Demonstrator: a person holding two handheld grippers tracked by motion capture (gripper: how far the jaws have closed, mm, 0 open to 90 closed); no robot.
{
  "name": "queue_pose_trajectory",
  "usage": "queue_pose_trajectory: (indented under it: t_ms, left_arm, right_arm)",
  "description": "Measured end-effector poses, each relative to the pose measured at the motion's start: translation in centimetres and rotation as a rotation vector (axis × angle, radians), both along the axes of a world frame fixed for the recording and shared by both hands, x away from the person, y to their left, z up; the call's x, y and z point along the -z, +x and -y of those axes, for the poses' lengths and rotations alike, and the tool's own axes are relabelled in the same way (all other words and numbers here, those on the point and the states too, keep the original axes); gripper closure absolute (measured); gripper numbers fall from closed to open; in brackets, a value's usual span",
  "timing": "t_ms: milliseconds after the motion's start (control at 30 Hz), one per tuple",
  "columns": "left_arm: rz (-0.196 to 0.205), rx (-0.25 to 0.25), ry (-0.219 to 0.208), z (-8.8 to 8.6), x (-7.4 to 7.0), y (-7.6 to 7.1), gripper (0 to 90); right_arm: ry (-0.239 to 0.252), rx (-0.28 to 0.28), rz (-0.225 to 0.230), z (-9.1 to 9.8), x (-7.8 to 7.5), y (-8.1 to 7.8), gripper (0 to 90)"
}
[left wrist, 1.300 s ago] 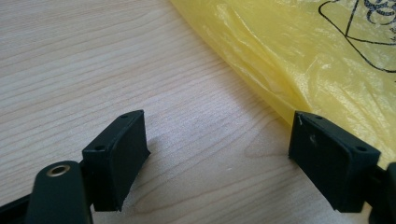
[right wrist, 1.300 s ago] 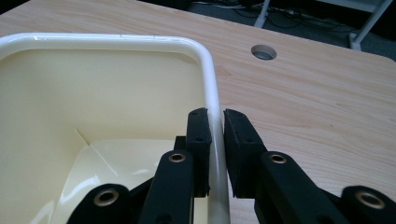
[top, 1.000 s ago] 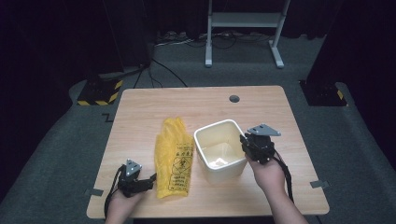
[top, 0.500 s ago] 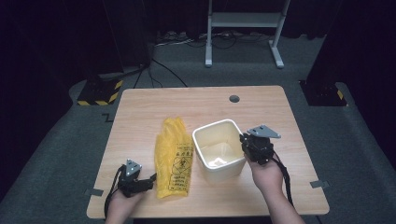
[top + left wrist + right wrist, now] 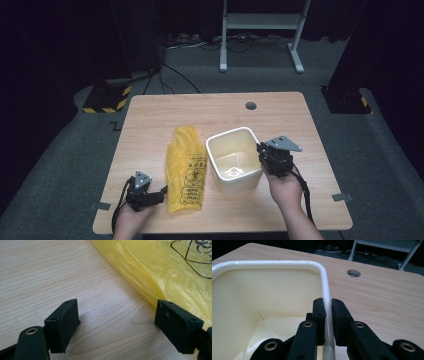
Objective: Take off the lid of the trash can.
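Right gripper (image 5: 327, 315) has just been closing and is clamped on the rigid cream bin's (image 5: 220, 150) rim mid-table, while the left gripper (image 5: 116, 322) sits wide apart beside the flimsy, slippery yellow biohazard bag (image 5: 187, 167), best pinched at an edge.

- Bin (image 5: 235, 159): cream-white inside and out, glossy; rim a shade whiter than the walls.
- Plastic bag (image 5: 186, 167): bright yellow, translucent sheen, black printed symbol and lettering on the upper face.
- Table (image 5: 165, 112): pale wood, fine straight grain; one round grey grommet (image 5: 250, 106) near the far edge.
- Right gripper (image 5: 262, 153): black jaws, brass-coloured rivets, grey plate on top.
- Left gripper (image 5: 161, 193): matt black jaws, black cable.
- Floor (image 5: 65, 150): grey carpet; yellow-and-black striped block (image 5: 106, 99) beyond the table.
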State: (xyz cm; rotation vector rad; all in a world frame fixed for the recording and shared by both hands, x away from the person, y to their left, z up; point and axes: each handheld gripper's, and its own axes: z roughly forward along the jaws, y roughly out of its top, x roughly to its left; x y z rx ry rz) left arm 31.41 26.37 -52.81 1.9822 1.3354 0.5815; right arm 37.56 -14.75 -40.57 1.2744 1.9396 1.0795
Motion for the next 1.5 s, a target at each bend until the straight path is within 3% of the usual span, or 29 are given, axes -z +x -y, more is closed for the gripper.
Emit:
queue_pose_trajectory:
  t_ms: [167,200,233,300,333,500,567,600,1067,1500]
  left_arm:
    - [0.000,0.000,0.000,0.0,0.0,0.0,19.6]
    - [0.000,0.000,0.000,0.0,0.0,0.0,19.6]
    - [0.000,0.000,0.000,0.0,0.0,0.0,19.6]
    - [0.000,0.000,0.000,0.0,0.0,0.0,19.6]
    - [0.000,-0.001,-0.001,0.0,0.0,0.0,19.6]
    - [0.002,-0.003,-0.004,0.0,0.0,0.0,19.7]
    - [0.009,0.003,0.016,-0.1,0.0,0.1,19.6]
    - [0.002,-0.003,-0.004,0.0,0.0,0.0,19.7]
    - [0.000,0.001,0.000,0.0,0.0,0.0,19.6]
    - [0.001,0.000,0.000,0.0,0.0,0.0,19.7]
  right_arm:
    - [-0.026,-0.004,0.008,-0.1,0.0,0.0,82.0]
    - [-0.058,-0.003,0.027,-0.3,0.0,-0.1,82.1]
    - [-0.058,-0.003,0.027,-0.3,0.0,-0.1,82.1]
    - [-0.046,-0.011,0.050,-0.4,-0.3,-0.5,82.1]
    - [0.003,-0.018,0.044,-0.2,-0.7,-0.5,82.1]
    - [-0.009,-0.019,0.052,-0.3,-0.8,-0.5,82.1]
    - [-0.005,-0.016,0.055,-0.3,-0.8,-0.5,82.0]
    - [0.004,-0.018,0.059,-0.3,-0.8,-0.5,82.0]
    - [0.050,-0.016,0.079,-0.1,-0.5,-0.8,81.8]
    - [0.093,-0.003,0.157,0.1,-0.5,-1.8,81.8]
